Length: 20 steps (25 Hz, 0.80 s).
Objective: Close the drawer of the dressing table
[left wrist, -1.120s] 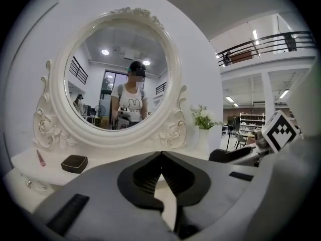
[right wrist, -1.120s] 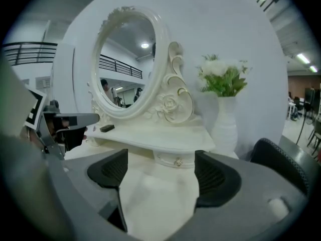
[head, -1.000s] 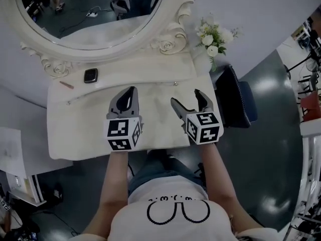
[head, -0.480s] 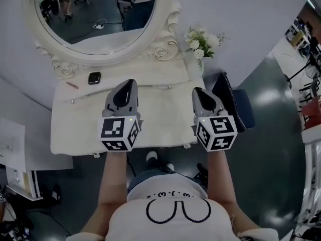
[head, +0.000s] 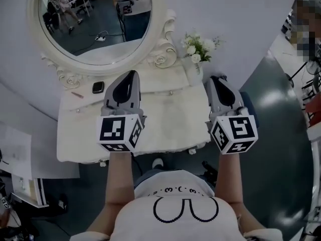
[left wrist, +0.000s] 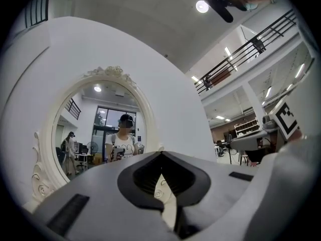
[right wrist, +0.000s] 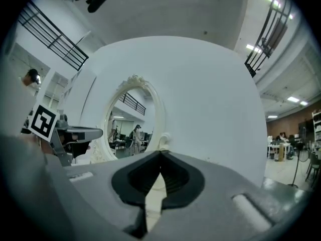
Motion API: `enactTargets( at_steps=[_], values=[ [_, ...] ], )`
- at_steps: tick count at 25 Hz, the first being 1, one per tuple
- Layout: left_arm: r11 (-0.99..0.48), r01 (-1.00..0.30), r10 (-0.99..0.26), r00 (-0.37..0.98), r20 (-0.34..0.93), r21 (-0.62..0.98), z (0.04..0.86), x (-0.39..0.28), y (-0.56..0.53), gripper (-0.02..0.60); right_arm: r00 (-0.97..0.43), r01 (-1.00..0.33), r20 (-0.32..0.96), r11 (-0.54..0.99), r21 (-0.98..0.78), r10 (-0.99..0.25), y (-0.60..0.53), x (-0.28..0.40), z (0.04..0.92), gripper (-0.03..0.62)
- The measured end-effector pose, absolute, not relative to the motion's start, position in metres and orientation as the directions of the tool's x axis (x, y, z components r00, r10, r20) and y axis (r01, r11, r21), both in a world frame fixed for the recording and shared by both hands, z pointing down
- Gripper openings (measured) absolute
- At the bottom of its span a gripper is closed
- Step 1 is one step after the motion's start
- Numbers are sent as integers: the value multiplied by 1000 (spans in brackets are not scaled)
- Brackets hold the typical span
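- Closest to me, my left gripper (head: 131, 75) hangs above the dressing table (head: 165, 129), jaws pressed together on nothing.
- Beside it, my right gripper (head: 215, 79) is over the table's right edge, jaws likewise closed and empty.
- Below their tips, the drawer (head: 156, 95), marked by two knobs (head: 170, 92), looks pushed in flush.
- Farther back I see a small black device (head: 98, 88), the oval mirror (head: 95, 24) and white flowers (head: 198, 46).

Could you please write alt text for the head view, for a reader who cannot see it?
From above, a person holds the left gripper and the right gripper, both shut, side by side over a white dressing table. An oval mirror stands at its back, with white flowers to the right and a small dark object on the tabletop.
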State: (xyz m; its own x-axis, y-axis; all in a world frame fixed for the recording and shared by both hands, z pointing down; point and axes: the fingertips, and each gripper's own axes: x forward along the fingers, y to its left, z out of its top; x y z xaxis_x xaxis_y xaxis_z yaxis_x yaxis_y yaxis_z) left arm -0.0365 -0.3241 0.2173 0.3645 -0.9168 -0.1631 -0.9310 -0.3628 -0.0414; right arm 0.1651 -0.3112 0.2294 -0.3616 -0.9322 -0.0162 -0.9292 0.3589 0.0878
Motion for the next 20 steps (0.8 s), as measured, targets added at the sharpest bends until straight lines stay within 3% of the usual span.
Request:
enactTargets(
  at_steps=[20],
  values=[
    [-381,-923,-902,385,-195,-60,205,-36,-338,-2,-341,-930,-89,323,174,-936,-321,164,204,2]
  ],
)
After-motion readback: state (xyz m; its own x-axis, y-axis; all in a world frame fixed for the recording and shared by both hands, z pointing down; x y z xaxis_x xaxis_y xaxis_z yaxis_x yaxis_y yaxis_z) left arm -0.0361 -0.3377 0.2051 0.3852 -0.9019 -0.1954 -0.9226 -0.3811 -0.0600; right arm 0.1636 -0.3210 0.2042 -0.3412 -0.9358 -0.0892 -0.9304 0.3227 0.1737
